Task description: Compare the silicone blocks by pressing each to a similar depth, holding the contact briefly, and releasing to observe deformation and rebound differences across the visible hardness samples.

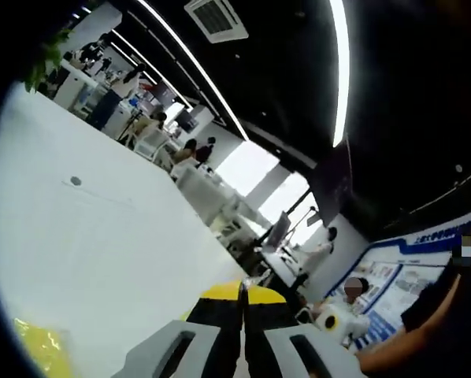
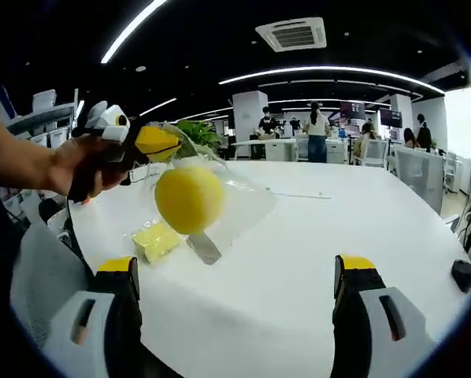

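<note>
A round yellow silicone block [image 2: 189, 198] is held inside a clear plastic bag [image 2: 237, 203], lifted off the white table and pinched at its top by the left gripper [image 2: 158, 144]. A flat yellow silicone block [image 2: 157, 240] is seen lying below it, ahead of the right gripper's left jaw.

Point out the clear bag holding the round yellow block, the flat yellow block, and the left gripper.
clear bag [image 2: 247, 201], right gripper view, its bulging side.
flat yellow block [image 2: 157, 240], right gripper view, top face.
left gripper [image 2: 158, 143], right gripper view, yellow jaw tips.
</note>
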`<state>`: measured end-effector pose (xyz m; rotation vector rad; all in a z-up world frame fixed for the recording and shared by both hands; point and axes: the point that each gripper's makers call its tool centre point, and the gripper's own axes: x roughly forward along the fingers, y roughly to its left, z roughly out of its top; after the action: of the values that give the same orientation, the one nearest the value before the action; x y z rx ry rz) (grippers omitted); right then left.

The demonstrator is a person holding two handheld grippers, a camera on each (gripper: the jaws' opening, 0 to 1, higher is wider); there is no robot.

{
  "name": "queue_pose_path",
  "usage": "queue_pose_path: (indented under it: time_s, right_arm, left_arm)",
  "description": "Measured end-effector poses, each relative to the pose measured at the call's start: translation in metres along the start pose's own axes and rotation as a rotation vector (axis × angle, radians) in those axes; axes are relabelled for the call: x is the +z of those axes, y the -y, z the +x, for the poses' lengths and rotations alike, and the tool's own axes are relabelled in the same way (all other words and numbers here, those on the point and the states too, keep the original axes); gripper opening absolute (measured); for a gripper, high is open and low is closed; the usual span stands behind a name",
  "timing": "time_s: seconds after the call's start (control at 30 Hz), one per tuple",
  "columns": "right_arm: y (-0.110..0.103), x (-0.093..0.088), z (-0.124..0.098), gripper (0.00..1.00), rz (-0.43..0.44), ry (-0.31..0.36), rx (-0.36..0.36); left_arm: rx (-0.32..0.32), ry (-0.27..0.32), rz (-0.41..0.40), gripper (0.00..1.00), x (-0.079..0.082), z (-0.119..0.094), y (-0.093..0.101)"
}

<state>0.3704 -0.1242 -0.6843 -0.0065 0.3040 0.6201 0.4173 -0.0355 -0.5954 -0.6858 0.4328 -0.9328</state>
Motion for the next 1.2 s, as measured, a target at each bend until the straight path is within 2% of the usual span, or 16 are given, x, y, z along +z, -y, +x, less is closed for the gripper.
queue_pose_path:
  time_s: [0.13, 0.3, 0.57, 0.77, 0.93, 1.07, 1.2]
  right_arm:
    - [-0.005, -0.004, 0.002, 0.97, -0.022, 0.003, 0.007]
    - [-0.003, -0.006, 0.004, 0.97, -0.006, 0.01, 0.01]
    - [0.001, -0.018, 0.004, 0.97, 0.022, -0.023, -0.003]
    - [-0.001, -0.018, 0.005, 0.97, 0.013, -0.026, 0.0]
    - [0.0, -0.02, 0.005, 0.97, 0.025, -0.034, -0.002]
    - [-0.001, -0.021, 0.005, 0.97, 0.027, -0.036, 0.002]
    - [-0.002, -0.022, 0.006, 0.97, 0.026, -0.041, 0.009]
  left_arm:
    - [0.002, -0.011, -0.021, 0.0, -0.008, 0.001, -0.007]
    - [0.002, -0.014, -0.057, 0.0, -0.014, 0.001, -0.014]
    - [0.001, -0.013, -0.112, 0.0, -0.023, 0.002, -0.02]
    - [0.014, -0.014, -0.147, 0.0, -0.031, 0.001, -0.028]
    - [0.048, -0.047, -0.142, 0.0, -0.045, 0.0, -0.044]
    - [0.077, -0.023, -0.134, 0.0, -0.04, -0.001, -0.055]
    - [0.136, -0.015, -0.045, 0.0, -0.033, -0.003, -0.072]
